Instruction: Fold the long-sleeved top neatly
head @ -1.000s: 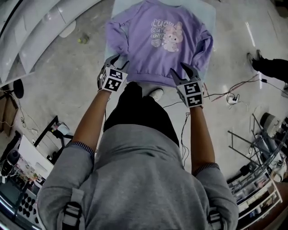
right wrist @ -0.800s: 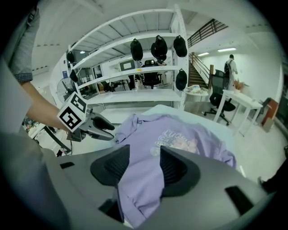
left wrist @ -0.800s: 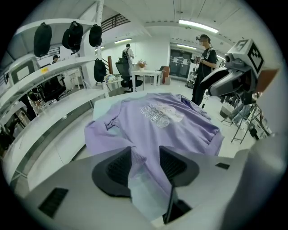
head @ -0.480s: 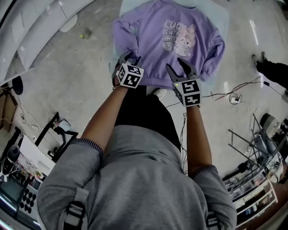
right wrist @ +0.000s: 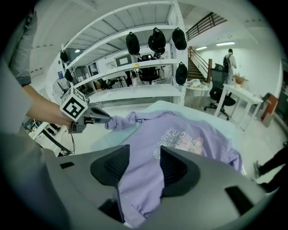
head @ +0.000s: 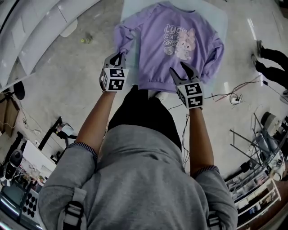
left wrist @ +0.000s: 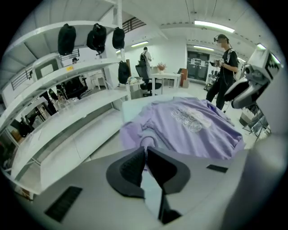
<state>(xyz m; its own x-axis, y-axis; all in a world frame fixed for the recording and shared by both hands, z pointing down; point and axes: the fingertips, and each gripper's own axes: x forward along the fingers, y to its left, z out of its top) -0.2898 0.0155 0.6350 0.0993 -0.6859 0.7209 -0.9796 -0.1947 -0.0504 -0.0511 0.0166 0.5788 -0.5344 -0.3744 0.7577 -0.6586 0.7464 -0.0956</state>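
The purple long-sleeved top (head: 171, 45) lies face up on a pale table (head: 130, 9), its printed front showing. My left gripper (head: 119, 57) is at the top's left sleeve; its jaws have just been closing and now pinch the sleeve cuff (left wrist: 147, 140). The right gripper view shows that cuff (right wrist: 118, 120) bunched at the left gripper's tips (right wrist: 104, 120). My right gripper (head: 182, 72) hovers over the hem near the right side, open, and the hem fabric (right wrist: 139, 188) shows between its pads (right wrist: 110, 166) untouched.
White shelving (head: 40, 31) runs along the left, with black bags (right wrist: 155, 40) hanging on it. Cables (head: 229, 95) lie on the floor to the right, beside a person's legs (head: 270, 56). A cluttered rack (head: 261, 152) stands at lower right.
The left gripper has swung left from the hem to the left sleeve and shut on its cuff. The right gripper has stayed over the hem, still open.
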